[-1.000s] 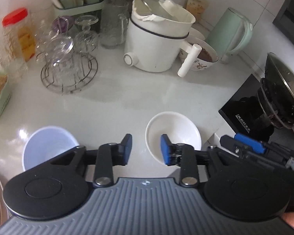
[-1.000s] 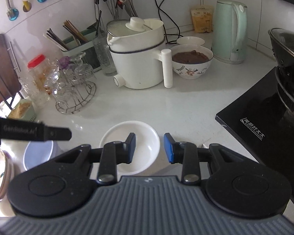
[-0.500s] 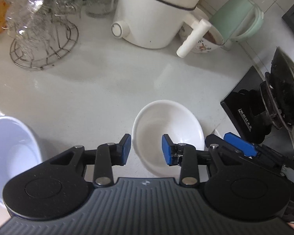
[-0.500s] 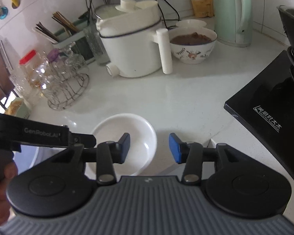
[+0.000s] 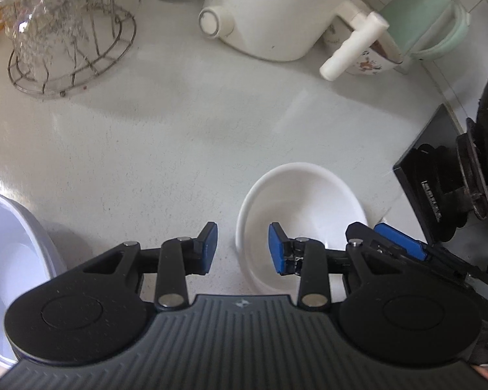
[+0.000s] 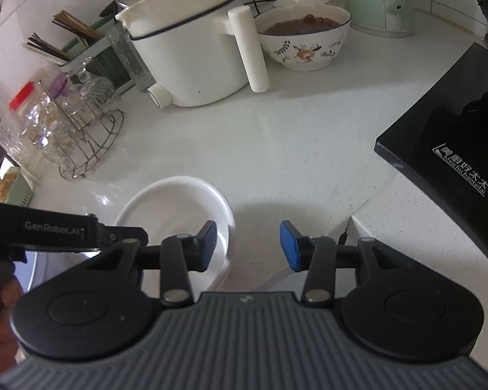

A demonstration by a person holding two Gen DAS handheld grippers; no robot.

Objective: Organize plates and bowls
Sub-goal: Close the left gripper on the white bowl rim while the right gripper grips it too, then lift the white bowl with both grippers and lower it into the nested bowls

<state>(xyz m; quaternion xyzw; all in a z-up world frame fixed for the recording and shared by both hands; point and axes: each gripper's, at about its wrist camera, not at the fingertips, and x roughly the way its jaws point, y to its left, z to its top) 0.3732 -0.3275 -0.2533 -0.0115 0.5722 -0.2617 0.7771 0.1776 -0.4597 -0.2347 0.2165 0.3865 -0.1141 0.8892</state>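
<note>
A white bowl (image 5: 302,208) (image 6: 175,208) sits empty on the white counter (image 5: 179,136), near its front. My left gripper (image 5: 242,252) is low over the bowl's left rim, one blue pad inside and one outside, jaws open and not pressing. My right gripper (image 6: 249,248) is open astride the bowl's right rim, with its left finger (image 6: 206,247) over the bowl. In the left wrist view a right-gripper fingertip (image 5: 400,242) shows past the bowl. A pale blue bowl (image 5: 6,260) stands at the far left. A hand (image 6: 0,312) holds the left gripper's body (image 6: 58,230).
A white electric pot (image 6: 192,48) with a long handle, a patterned bowl of brown food (image 6: 305,39) and a green kettle (image 6: 374,0) stand at the back. A wire rack of glasses (image 5: 68,32) is back left. A black cooktop (image 6: 445,149) with a dark pan (image 5: 481,169) lies right.
Both grippers have come down and closer to the white bowl, which now looks larger. The right gripper's jaws have widened. The left gripper's jaws keep the same gap.
</note>
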